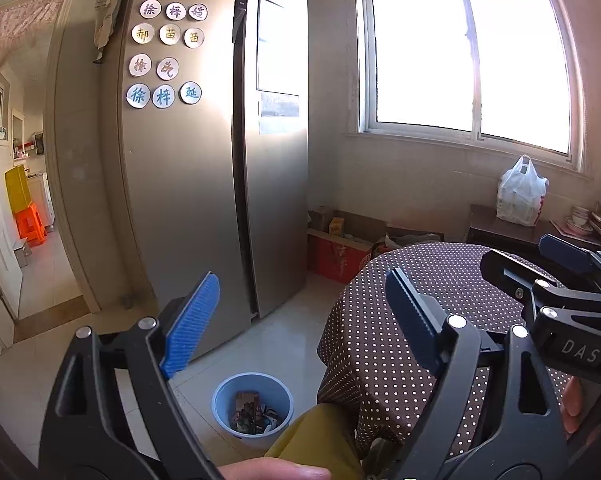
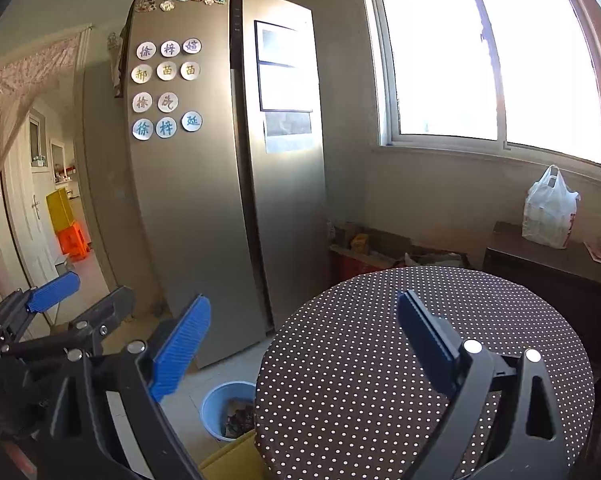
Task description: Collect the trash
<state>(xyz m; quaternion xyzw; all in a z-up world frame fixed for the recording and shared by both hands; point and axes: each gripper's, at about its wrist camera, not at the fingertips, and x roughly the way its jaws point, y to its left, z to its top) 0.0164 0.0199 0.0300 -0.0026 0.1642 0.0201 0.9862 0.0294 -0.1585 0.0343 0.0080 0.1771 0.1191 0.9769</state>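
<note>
A light blue bin (image 1: pixel 252 402) stands on the floor tiles between the fridge and the round table, with scraps of trash (image 1: pixel 250 414) inside it. My left gripper (image 1: pixel 302 320) hovers above and in front of the bin, its blue pads (image 1: pixel 192 320) wide apart with nothing between them. In the right wrist view, my right gripper (image 2: pixel 304 344) is open and empty over the near edge of the table (image 2: pixel 380 320). The bin (image 2: pixel 224 404) shows partly behind the table's edge. The left gripper (image 2: pixel 84 296) appears at the far left there.
A tall steel fridge (image 1: pixel 204 184) with round magnets stands behind the bin. Cardboard boxes (image 1: pixel 340 244) sit on the floor under the window. A white plastic bag (image 1: pixel 520 196) rests on a dark cabinet. A doorway (image 1: pixel 28 200) opens at left. An olive-yellow cloth (image 1: pixel 316 436) hangs beside the bin.
</note>
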